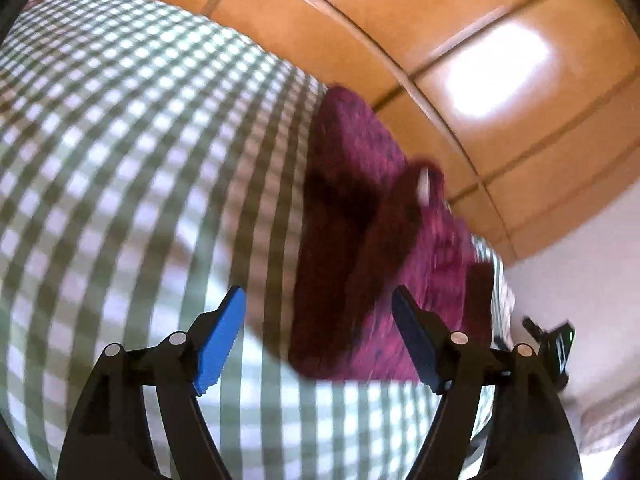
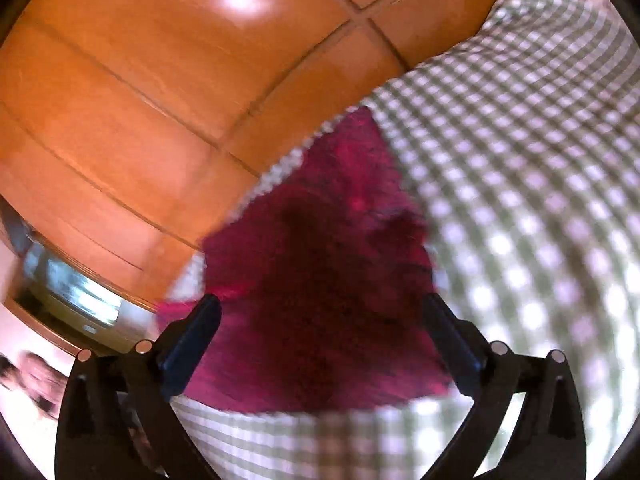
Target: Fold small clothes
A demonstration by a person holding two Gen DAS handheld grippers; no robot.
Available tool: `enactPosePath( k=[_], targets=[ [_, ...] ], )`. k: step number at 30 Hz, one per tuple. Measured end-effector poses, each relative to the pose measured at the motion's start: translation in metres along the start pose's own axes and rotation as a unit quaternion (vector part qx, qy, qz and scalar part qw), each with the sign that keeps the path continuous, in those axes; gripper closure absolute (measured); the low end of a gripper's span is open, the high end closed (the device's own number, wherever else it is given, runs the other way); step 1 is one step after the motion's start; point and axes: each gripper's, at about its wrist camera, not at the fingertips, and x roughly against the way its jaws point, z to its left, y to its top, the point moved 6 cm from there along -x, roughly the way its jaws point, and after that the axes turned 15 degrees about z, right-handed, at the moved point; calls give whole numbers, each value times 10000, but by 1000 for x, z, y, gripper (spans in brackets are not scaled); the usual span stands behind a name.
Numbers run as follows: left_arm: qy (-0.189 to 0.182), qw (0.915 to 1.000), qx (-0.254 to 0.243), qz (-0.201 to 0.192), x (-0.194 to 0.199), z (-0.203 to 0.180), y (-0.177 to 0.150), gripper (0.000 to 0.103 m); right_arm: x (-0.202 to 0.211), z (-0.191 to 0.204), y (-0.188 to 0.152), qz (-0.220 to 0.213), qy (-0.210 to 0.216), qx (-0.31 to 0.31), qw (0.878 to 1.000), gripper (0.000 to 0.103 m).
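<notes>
Left wrist view: left gripper wide apart, holds nothing | red cloth lies on checked cover | right gripper wide apart, empty, over cloth

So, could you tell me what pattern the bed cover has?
Green-and-white gingham check on the bed cover, clearest in the left wrist view.

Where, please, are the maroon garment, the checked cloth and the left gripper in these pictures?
maroon garment (image 2: 320, 280): right wrist view, middle of its dark fabric.
checked cloth (image 1: 120, 140): left wrist view, bare checked area left of the garment.
left gripper (image 1: 318, 300): left wrist view, midway between its open fingertips.
</notes>
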Motion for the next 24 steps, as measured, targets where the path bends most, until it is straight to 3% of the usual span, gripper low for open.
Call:
enactPosePath(
  k=[2,4,5,8,10,15,24],
  targets=[
    [11,9997,-161,165,-14,-7,-10,29,-13,-7,-10,175,-474,151,9986,7],
    [150,9985,-421,313,-28,-16,-19,30,-30,-13,-17,297,-873,312,9952,37],
    [252,9979,-500,322,-34,-18,-19,32,-38,-16,-17,281,-1047,296,9937,41],
    [552,9960,-564,422,-48,-23,-15,60,-45,-22,-19,219,-1182,337,9922,56],
    [639,9951,-633,409,-46,-26,-18,77,-40,-21,-23,202,-1203,374,9918,75],
    [686,9934,-833,393,-31,-28,-33,89,-15,-8,-41,182,-1053,481,9931,92],
    [502,9918,-999,614,-3,-33,-90,91,26,-10,-95,305,-549,343,9974,92]
  ],
)
